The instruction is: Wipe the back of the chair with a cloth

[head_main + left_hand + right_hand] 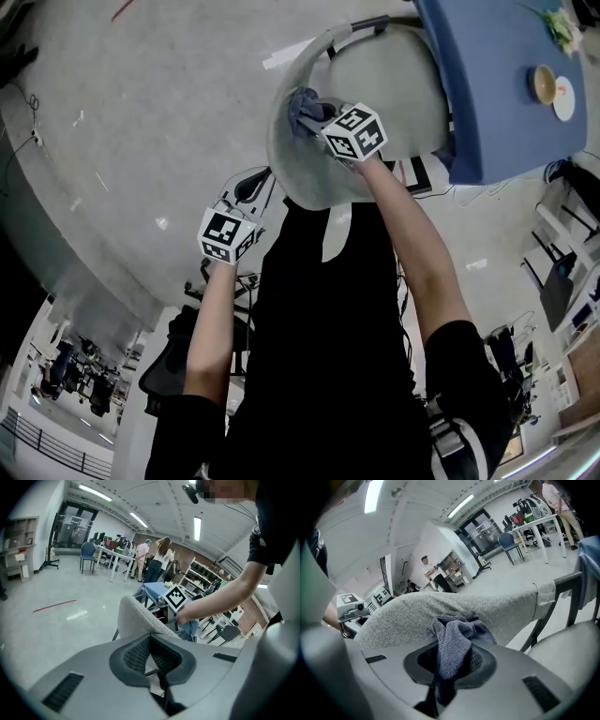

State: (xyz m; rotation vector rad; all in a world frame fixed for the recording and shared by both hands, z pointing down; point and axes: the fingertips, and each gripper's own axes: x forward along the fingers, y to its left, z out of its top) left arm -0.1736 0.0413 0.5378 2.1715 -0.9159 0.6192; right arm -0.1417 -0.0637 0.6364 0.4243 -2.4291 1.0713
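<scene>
The chair has a grey fabric back (pixel 298 155), curved, with a padded seat (pixel 394 80) beyond it. A blue-grey cloth (pixel 305 105) is bunched against the top of the back. My right gripper (pixel 317 117) is shut on it. In the right gripper view the cloth (pixel 457 641) hangs out of the jaws and presses on the chair back (pixel 487 609). My left gripper (pixel 246 192) hovers left of the chair and below it in the picture, jaws shut on nothing. In the left gripper view the chair back (pixel 136 618) stands just ahead, apart from that gripper (pixel 151 653).
A blue table (pixel 497 84) with a bowl (pixel 543 82) and a plate (pixel 564 98) stands right behind the chair. Several people (pixel 152 562) stand at white tables far off. A dark metal chair frame (pixel 569 585) runs beside the seat (pixel 569 651).
</scene>
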